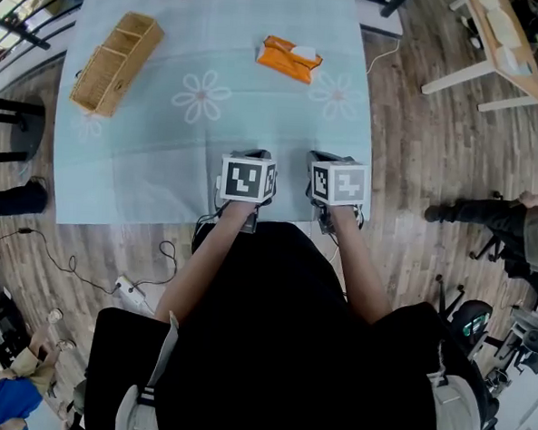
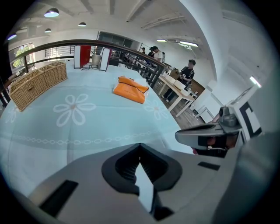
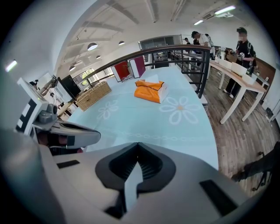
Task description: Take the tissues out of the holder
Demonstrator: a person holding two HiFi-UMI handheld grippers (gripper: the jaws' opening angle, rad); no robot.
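Parked at tabletop (image 1: 162, 180) edge with left tool (image 2: 140, 157) and right tool (image 3: 138, 158) closed empty, seemingly given tissue pack (image 1: 289, 59) lying outside wicker holder (image 1: 116, 62).

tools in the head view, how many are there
2. The left tool is over the near edge of the table. The right tool is close beside it, on its right. Both are shut and empty.

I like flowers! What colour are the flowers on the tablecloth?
White flowers on a pale blue tablecloth, clearest in the head view.
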